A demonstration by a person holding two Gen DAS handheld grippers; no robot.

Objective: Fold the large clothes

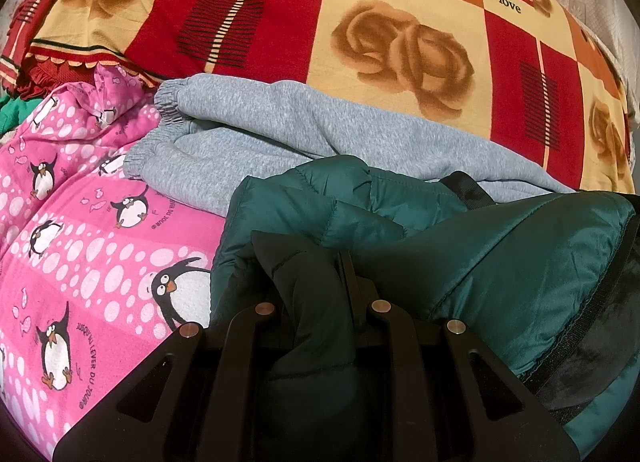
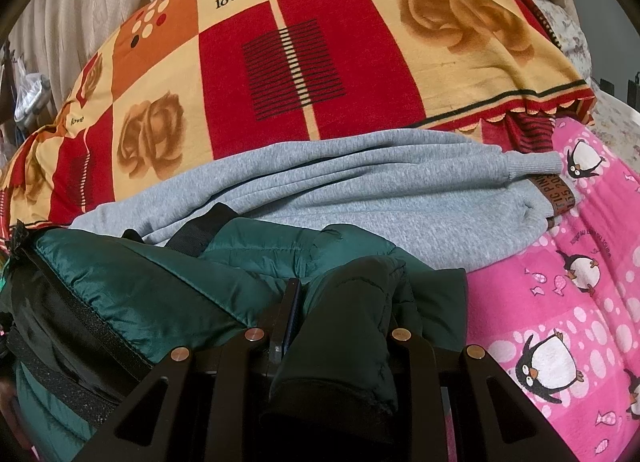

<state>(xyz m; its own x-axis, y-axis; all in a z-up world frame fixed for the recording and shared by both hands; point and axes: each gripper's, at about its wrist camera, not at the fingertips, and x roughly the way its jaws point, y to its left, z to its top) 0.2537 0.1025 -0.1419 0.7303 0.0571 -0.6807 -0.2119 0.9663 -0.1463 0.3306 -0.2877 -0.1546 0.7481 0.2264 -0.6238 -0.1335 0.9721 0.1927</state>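
Both tools clamp bunched folds of a green jacket over a heap of laundry.

The left tool [image 1: 316,282] is closed on a dark fold of the green jacket [image 1: 500,262], which spreads off to its right; only one finger [image 1: 349,274] shows past the cloth. The right tool [image 2: 340,302] likewise pinches a fold of the jacket [image 2: 140,282], the rest lying to its left. Just ahead of both tools a grey sweatshirt [image 1: 260,122] lies across the pile, a pink penguin sheet [image 1: 80,242] beside it, and a red and orange blanket [image 1: 360,22] beyond.
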